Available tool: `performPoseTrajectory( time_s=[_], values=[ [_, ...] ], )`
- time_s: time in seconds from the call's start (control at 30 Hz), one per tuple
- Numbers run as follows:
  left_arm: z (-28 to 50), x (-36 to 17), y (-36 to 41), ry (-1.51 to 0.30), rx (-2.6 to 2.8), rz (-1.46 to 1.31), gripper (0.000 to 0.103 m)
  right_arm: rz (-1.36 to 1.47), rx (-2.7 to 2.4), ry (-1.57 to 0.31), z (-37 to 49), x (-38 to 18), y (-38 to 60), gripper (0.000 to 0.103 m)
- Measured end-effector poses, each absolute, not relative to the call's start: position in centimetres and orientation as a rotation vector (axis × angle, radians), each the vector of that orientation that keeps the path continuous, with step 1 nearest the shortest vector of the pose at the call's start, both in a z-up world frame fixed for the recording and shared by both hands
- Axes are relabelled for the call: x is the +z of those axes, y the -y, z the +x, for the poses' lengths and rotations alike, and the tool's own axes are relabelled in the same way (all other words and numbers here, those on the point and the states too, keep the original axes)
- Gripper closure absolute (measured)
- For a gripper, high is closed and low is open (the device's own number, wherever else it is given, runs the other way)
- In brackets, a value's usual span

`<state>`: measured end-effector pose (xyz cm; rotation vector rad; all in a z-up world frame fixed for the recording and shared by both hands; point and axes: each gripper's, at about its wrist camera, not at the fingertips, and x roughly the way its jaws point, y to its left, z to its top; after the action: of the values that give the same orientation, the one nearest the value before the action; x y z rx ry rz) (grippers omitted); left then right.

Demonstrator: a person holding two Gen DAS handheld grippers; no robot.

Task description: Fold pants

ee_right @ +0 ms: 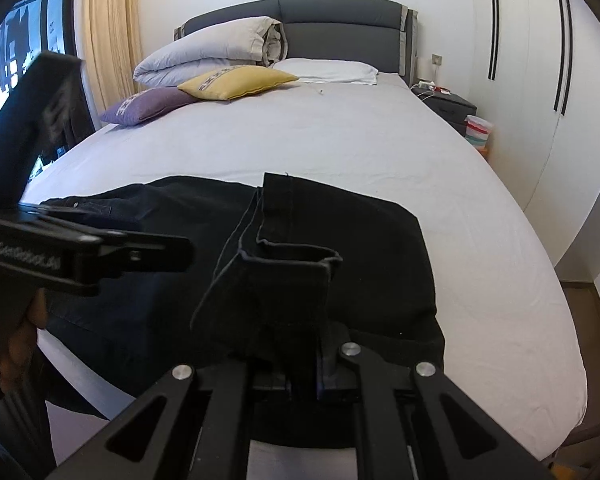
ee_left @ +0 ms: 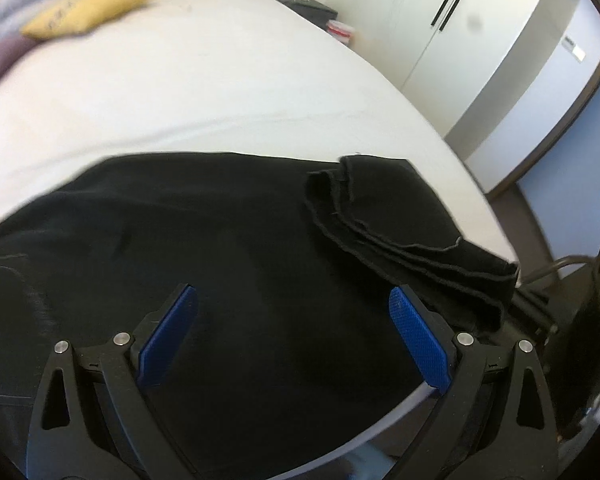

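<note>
Black pants (ee_left: 220, 240) lie across the near end of the white bed (ee_left: 204, 92). My left gripper (ee_left: 296, 312) hovers over them, open, its blue pads (ee_left: 418, 340) wide apart with only flat cloth below. The leg hems (ee_left: 400, 236) lie folded back over the right part of the pants. In the right wrist view my right gripper (ee_right: 304, 378) is shut on the hems (ee_right: 276, 288), which stand up from its jaws in a bunched fold. A hand (ee_right: 20, 320) at the left holds the left gripper (ee_right: 152, 254) over the waist end (ee_right: 100, 208).
A folded duvet (ee_right: 220, 48), a yellow pillow (ee_right: 236, 82), a purple pillow (ee_right: 148, 106) and a white pillow (ee_right: 328, 70) lie by the headboard. White wardrobe doors (ee_right: 540, 80) line the right side. A nightstand (ee_right: 448, 104) and a small bin (ee_right: 478, 130) stand beside the bed.
</note>
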<state>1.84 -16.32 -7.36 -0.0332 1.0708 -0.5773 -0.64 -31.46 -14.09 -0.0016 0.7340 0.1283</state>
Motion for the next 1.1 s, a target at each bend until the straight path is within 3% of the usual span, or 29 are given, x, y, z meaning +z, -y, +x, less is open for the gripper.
performPoseTrajectory(
  time_s=[0.47,0.83,0.9,0.93,0.97,1.1],
  values=[
    [6.8,-7.6,16.9,-1.211,-0.714,-0.45,0.005,-0.108,0.104,-0.671,-2.0,-14.1,30.6,0.094],
    [6.3,-10.8,17.5,-1.329,-0.765,-0.58,0.007,-0.257,0.113,-0.63,-3.0,-13.6,27.4,0.094],
    [6.2,-10.4,17.7,-1.324,-0.8,-0.575,0.037,-0.275,0.119,-0.625,-3.2,-13.6,26.8,0.094],
    [6.2,-10.2,17.8,-1.332,-0.813,-0.565,0.069,-0.281,0.128,-0.621,-3.3,-13.5,26.4,0.094],
    [6.3,-10.3,17.4,-1.334,-0.817,-0.558,0.078,-0.288,0.137,-0.618,-3.4,-13.3,25.9,0.094],
    [6.0,-8.7,15.6,-1.295,-0.818,-0.513,0.088,-0.316,0.18,-0.61,-3.5,-12.9,23.8,0.094]
  ],
)
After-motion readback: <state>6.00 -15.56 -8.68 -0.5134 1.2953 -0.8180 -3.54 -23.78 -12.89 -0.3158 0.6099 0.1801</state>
